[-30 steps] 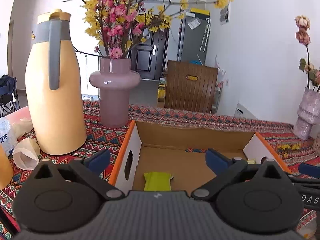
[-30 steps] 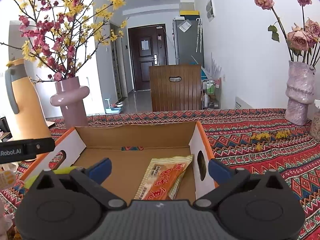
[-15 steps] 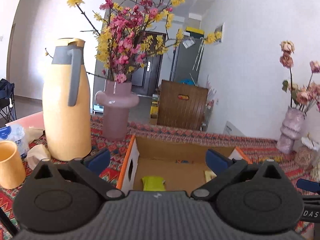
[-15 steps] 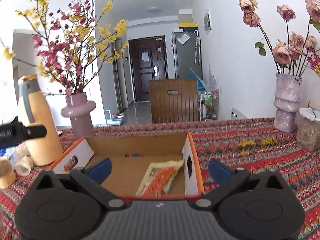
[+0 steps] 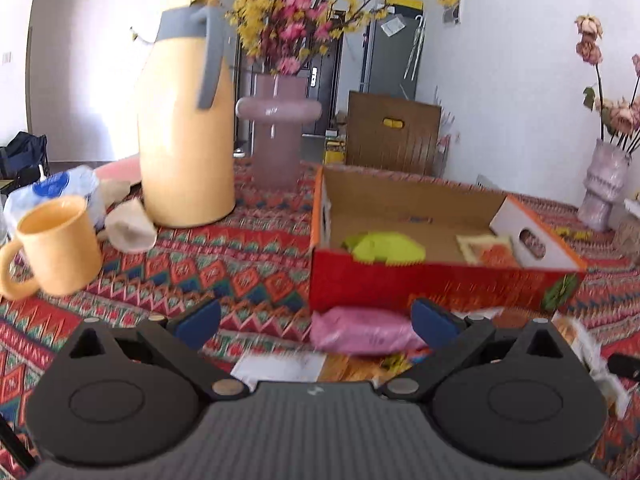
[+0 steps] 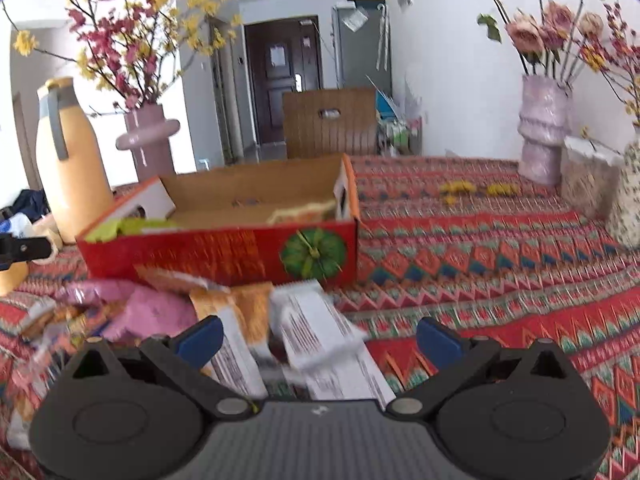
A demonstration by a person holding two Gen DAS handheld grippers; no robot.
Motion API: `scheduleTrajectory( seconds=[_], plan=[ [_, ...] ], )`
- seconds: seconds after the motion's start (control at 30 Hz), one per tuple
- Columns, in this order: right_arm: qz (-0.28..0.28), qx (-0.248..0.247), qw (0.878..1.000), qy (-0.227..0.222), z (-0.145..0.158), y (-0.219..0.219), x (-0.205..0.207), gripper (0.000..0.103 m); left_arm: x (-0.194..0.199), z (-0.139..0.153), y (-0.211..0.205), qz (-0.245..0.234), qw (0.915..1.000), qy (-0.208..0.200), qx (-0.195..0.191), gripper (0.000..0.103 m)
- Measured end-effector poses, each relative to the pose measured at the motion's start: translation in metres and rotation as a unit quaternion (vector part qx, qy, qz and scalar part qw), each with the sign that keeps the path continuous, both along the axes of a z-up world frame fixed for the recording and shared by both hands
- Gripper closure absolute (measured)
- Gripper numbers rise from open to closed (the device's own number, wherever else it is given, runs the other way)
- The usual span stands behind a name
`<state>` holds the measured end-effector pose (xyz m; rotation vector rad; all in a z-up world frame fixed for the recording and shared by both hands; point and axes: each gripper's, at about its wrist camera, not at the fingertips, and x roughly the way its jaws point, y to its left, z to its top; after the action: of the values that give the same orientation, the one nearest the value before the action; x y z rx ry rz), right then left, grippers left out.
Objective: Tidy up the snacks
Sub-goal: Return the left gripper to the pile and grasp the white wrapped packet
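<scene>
A red cardboard box (image 5: 436, 280) with an open top holds a green packet (image 5: 384, 247) and an orange packet (image 5: 490, 249). The box also shows in the right wrist view (image 6: 224, 252). Several loose snack packets lie in front of it: a pink packet (image 5: 364, 330), shown too in the right wrist view (image 6: 152, 312), and white wrappers (image 6: 316, 324). My left gripper (image 5: 316, 320) is open and empty, just above the pink packet. My right gripper (image 6: 320, 334) is open and empty over the white wrappers.
A yellow jug (image 5: 188, 120), a yellow mug (image 5: 56, 244), a pink vase with flowers (image 5: 278, 132) and crumpled paper cups (image 5: 128, 228) stand left of the box. A pale vase (image 6: 544, 132) and containers (image 6: 588, 184) stand at the far right on the patterned cloth (image 6: 480, 240).
Both grippers have pulled back from over the box and dropped lower, so the box's red front and the pile of loose packets before it now show. Both stay open.
</scene>
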<state>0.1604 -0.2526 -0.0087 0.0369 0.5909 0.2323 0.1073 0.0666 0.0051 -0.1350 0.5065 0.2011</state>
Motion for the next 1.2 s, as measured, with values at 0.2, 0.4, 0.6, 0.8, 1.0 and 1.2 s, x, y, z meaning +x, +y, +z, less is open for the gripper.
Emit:
scheduleTrajectory(
  seconds=[0.2, 0.4, 0.6, 0.8, 1.0, 1.2],
  plan=[
    [-0.018, -0.003, 1.000, 0.020, -0.011, -0.012, -0.007, 0.000, -0.005, -0.025, 0.003, 0.014, 0.9998, -0.005, 0.013, 0.000],
    [-0.023, -0.017, 0.999, 0.041, -0.021, -0.013, 0.001, 0.000, -0.003, -0.025, 0.002, 0.006, 0.9999, -0.009, 0.011, 0.000],
    [-0.007, -0.071, 0.995, 0.072, -0.036, -0.009, 0.020, 0.002, -0.003, -0.026, 0.002, 0.006, 0.9999, -0.004, 0.008, 0.000],
    [0.002, -0.050, 0.996, 0.078, -0.039, -0.015, 0.025, 0.003, -0.003, -0.027, 0.002, 0.008, 0.9999, -0.004, 0.007, 0.000],
    [0.011, -0.042, 0.997, 0.059, -0.036, -0.015, 0.014, 0.039, -0.004, -0.028, 0.003, 0.011, 0.9999, -0.003, 0.005, 0.000],
    [0.004, -0.024, 0.999, 0.046, -0.032, -0.017, 0.004, 0.065, -0.004, -0.027, 0.004, 0.014, 0.9999, -0.004, 0.004, 0.000]
  ],
)
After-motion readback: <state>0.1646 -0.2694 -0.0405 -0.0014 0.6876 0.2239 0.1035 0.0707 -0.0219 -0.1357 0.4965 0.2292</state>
